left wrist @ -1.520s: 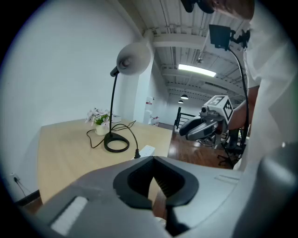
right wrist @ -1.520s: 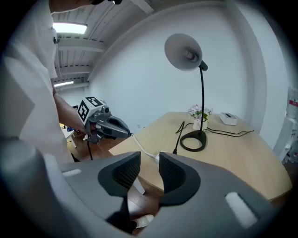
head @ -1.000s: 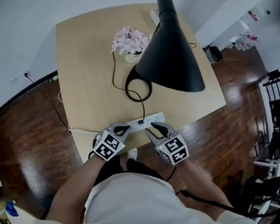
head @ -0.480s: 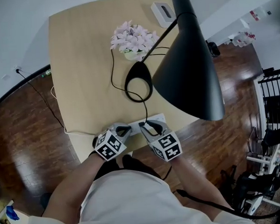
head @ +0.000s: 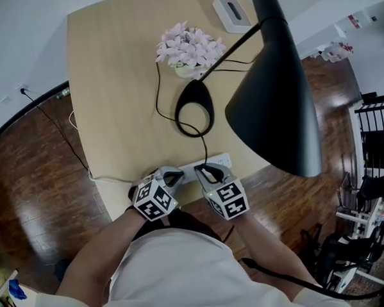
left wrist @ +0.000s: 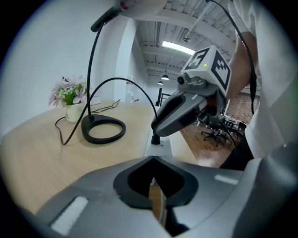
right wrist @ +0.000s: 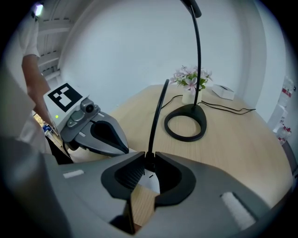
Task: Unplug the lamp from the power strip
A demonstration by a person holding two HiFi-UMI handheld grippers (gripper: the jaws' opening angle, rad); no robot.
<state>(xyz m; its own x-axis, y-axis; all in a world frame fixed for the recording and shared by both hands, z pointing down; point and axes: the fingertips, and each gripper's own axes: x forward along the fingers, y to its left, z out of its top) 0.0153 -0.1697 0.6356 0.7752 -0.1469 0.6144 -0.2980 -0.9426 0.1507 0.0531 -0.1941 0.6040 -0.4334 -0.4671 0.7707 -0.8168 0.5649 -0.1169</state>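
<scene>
The white power strip lies along the table's near edge. The lamp's black plug stands in it, its cable rising to the ring base of the black lamp. My right gripper is shut on that plug, one jaw on each side. From the left gripper view the plug sits under the right gripper's fingertips. My left gripper is shut with nothing between its jaws, and rests at the strip's left end.
The lamp's big black shade hangs over the table's right side and hides part of it. A pot of pink flowers and a white box stand at the back. A thin cable runs over the wooden floor to the left.
My right gripper has moved left along the strip and shut round the plug. The left gripper has stayed at the strip's end. The head camera has shifted, so the shade shows further right.
</scene>
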